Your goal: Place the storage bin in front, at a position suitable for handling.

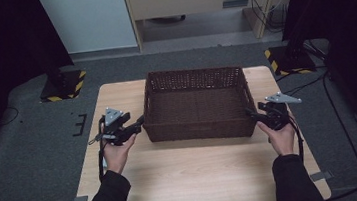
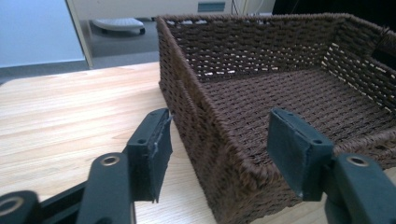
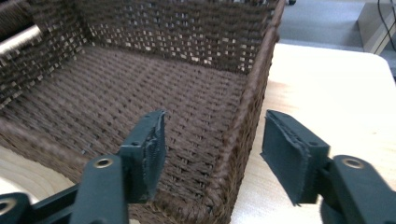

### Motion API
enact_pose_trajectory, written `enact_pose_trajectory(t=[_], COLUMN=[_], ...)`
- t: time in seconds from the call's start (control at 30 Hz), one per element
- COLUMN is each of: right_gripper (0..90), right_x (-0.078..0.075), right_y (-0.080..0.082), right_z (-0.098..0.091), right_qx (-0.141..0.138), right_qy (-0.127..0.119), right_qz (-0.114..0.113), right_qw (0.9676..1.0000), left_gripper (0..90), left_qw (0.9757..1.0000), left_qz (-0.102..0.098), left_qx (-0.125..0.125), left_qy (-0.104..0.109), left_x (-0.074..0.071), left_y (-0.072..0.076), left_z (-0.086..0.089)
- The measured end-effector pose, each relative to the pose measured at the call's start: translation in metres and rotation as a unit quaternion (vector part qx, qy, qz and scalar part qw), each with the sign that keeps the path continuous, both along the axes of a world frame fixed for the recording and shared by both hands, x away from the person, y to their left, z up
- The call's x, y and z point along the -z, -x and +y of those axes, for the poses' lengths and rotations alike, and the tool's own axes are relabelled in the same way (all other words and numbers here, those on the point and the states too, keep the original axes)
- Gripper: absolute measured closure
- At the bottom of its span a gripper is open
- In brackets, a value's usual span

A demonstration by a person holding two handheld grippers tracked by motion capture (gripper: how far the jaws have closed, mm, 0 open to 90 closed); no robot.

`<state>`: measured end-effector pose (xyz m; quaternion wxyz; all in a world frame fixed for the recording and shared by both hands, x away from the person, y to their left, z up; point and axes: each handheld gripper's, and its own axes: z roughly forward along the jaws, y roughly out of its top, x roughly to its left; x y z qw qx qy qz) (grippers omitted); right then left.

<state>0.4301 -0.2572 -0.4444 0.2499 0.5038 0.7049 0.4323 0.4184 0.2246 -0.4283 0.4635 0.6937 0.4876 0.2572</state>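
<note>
A dark brown woven basket (image 1: 197,128) stands empty on the far half of the light wooden table (image 1: 199,173). My left gripper (image 1: 141,122) is at the basket's front left corner. In the left gripper view its jaws (image 2: 219,149) straddle the basket's left wall (image 2: 187,93), with a gap showing on each side of the wicker. My right gripper (image 1: 251,115) is at the front right corner. In the right gripper view its jaws (image 3: 212,149) straddle the right wall (image 3: 261,84), one pad inside, one outside, neither pressing on it.
Bare tabletop lies in front of the basket, between the person's forearms. Two black stand bases with yellow-black stripes (image 1: 62,85) (image 1: 288,59) sit on the grey carpet beyond the table's far corners. Cables (image 1: 339,114) run along the floor at the right.
</note>
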Motion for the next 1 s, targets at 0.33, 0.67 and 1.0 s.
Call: enact_pose_trajectory(t=[0.33,0.67,1.0], right_gripper=[59.4,61.6,57.2], right_x=[0.007,0.006,0.003], right_y=[-0.003,0.007,0.018], right_z=[-0.001,0.002,0.004], right_qx=[-0.004,-0.007,-0.020], right_qy=[0.001,0.006,0.022], right_qz=[0.015,0.020,0.012], right_qw=[0.9999,0.9998,0.9995], left_gripper=[62.0,68.7,64.1], left_qw=[0.9989,0.9988,0.9992], left_qz=[0.045,0.044,0.037], left_qx=[0.011,0.012,0.008], left_qy=[0.003,0.016,-0.011], left_x=[0.019,0.019,0.017], left_y=[-0.014,-0.003,-0.001], left_z=[-0.019,-0.010,-0.006])
